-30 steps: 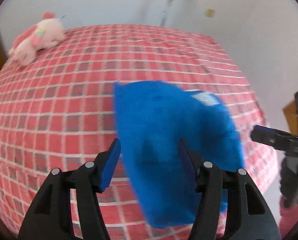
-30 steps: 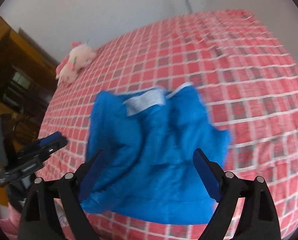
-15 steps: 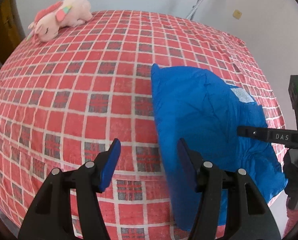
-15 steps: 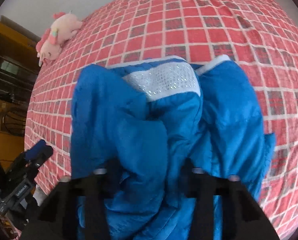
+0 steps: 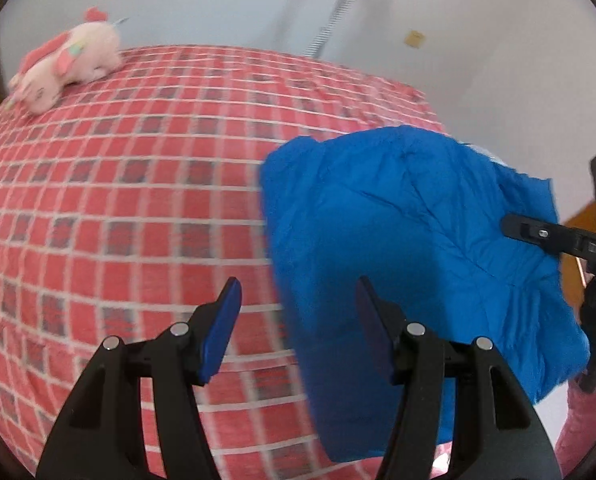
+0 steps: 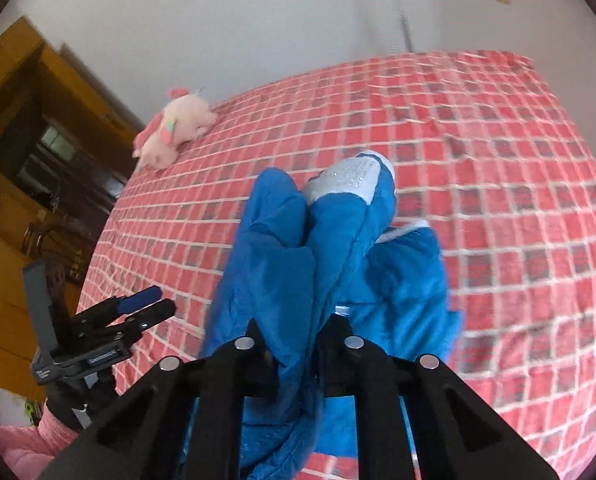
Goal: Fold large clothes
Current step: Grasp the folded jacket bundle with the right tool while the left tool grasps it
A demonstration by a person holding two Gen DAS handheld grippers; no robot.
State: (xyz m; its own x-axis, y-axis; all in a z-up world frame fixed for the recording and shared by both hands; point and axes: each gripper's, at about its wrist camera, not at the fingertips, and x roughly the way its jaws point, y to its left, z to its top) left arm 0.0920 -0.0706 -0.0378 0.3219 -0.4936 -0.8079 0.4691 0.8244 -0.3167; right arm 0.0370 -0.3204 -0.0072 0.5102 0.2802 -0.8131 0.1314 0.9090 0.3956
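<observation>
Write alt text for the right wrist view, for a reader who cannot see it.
The right gripper is closing on a bunched fold of a puffy blue quilted garment with a silvery collar patch, raised over a bed with a red checked cover. The left gripper hangs empty at lower left; a pink plush toy lies at the bed's far edge.

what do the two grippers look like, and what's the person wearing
Both grippers are black plastic linkages with silver rivet pins. The left gripper has flat blue pads. The right gripper shows white lettering on its side in the left view. A fuzzy pink sleeve shows at the frame edge.
</observation>
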